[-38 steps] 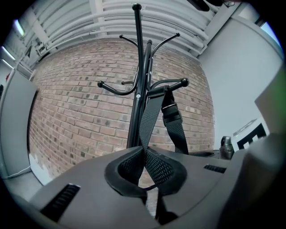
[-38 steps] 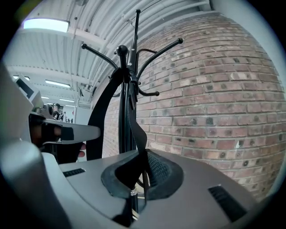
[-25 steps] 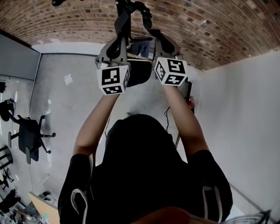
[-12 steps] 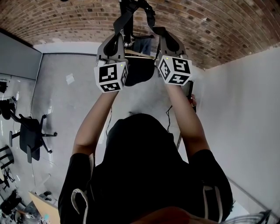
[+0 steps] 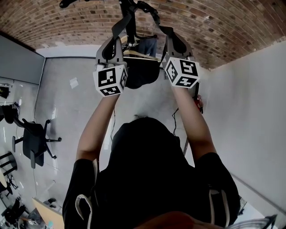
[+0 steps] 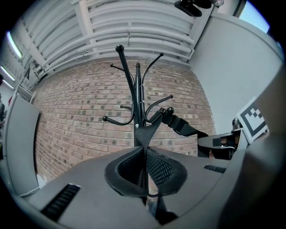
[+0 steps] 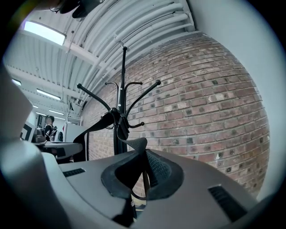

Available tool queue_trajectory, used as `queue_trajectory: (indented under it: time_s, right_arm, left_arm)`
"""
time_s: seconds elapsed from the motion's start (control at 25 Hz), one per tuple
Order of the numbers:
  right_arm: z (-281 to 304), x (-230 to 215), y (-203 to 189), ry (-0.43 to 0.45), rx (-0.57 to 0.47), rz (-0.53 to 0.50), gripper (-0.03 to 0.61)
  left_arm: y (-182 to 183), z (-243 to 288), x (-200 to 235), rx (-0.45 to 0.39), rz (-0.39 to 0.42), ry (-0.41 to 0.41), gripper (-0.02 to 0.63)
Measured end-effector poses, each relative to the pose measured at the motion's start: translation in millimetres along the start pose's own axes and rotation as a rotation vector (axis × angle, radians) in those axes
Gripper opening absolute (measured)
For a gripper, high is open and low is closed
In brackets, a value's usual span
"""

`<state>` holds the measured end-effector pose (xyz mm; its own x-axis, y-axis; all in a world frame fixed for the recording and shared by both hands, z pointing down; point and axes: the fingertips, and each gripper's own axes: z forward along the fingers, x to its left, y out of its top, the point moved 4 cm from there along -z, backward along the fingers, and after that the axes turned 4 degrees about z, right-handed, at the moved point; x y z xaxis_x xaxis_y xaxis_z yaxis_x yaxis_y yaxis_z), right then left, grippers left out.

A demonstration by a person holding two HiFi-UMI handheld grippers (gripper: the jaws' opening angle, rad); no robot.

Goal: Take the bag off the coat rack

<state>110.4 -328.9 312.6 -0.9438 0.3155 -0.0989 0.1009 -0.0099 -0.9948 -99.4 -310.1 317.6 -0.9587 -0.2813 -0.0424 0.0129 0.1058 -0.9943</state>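
Note:
A black bag (image 5: 142, 74) with a tan top edge hangs between my two raised grippers, just under the black coat rack (image 5: 129, 11). My left gripper (image 5: 114, 42) is shut on the bag's black webbing strap (image 6: 144, 134), which runs up to a ball-tipped hook (image 6: 169, 111) on the coat rack (image 6: 136, 98). My right gripper (image 5: 172, 38) is shut on another stretch of the strap (image 7: 137, 145), which loops over a hook (image 7: 114, 118) of the coat rack (image 7: 123, 85). Both jaw pairs, left gripper (image 6: 145, 172) and right gripper (image 7: 142, 174), pinch the webbing flat.
A brick wall (image 5: 214, 27) stands behind the rack and a white wall (image 5: 250, 112) at the right. A black office chair (image 5: 35, 141) is on the grey floor at the left. A cable (image 5: 175, 120) trails by the wall. A person (image 7: 48, 125) stands far off.
Both grippers have drifted slightly apart and upward with the strap still held. The bag has come up a little with them.

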Motion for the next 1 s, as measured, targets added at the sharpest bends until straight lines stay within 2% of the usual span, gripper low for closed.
queue_trajectory:
  time_s: [0.32,0.64,1.0]
  right_arm:
    - [-18.8,7.6,19.2,-0.003,-0.044,-0.008,0.021]
    - [-34.1,8.5,29.3,-0.050,-0.071,0.016,0.021]
    - [-49.8,-5.4,48.1,-0.077,-0.115,0.018,0.021]
  left_arm:
    - [16.2,-15.8,-4.8,-0.029,-0.018,-0.016,0.023]
    - [30.6,-30.1,-10.4,-0.067,-0.033,-0.037,0.023]
    - [41.6,-38.5,-7.7,-0.095,-0.046,-0.020,0.023]
